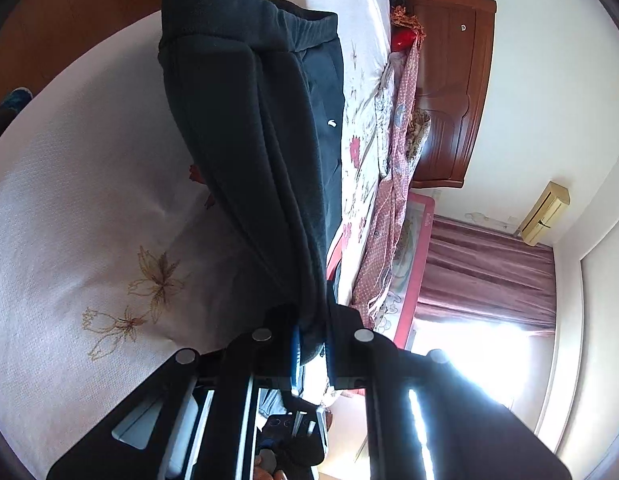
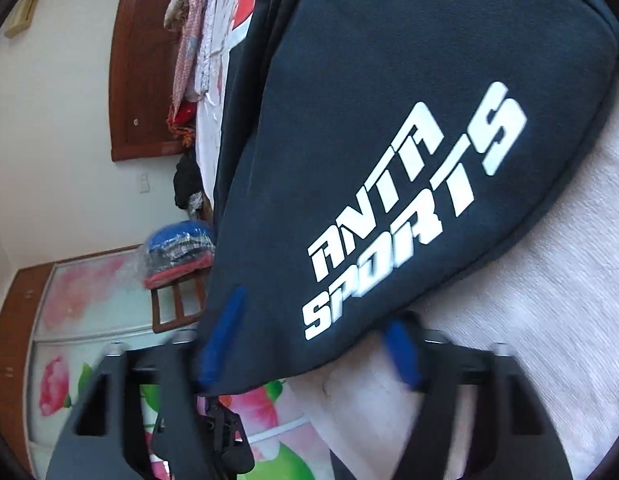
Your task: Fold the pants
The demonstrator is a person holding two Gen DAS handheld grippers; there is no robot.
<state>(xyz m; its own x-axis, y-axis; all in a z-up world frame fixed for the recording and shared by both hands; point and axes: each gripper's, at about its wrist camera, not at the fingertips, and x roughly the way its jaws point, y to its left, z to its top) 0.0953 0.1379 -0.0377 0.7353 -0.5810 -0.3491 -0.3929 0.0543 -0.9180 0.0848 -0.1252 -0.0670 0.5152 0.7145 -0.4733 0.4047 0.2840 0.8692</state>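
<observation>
Dark pants pinched in left hand-held gripper, right hand-held gripper spread around them, bedsheet beneath.

The walls were white. A brown door stood shut. Sun shone bright under the red curtain. A wardrobe maybe had painted pink flowers.

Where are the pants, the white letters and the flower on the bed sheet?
pants (image 1: pixel 245 120), left wrist view, on the dark leg fabric.
white letters (image 2: pixel 409 216), right wrist view, middle of the print.
flower (image 1: pixel 159 276), left wrist view, its stitched petals.
</observation>
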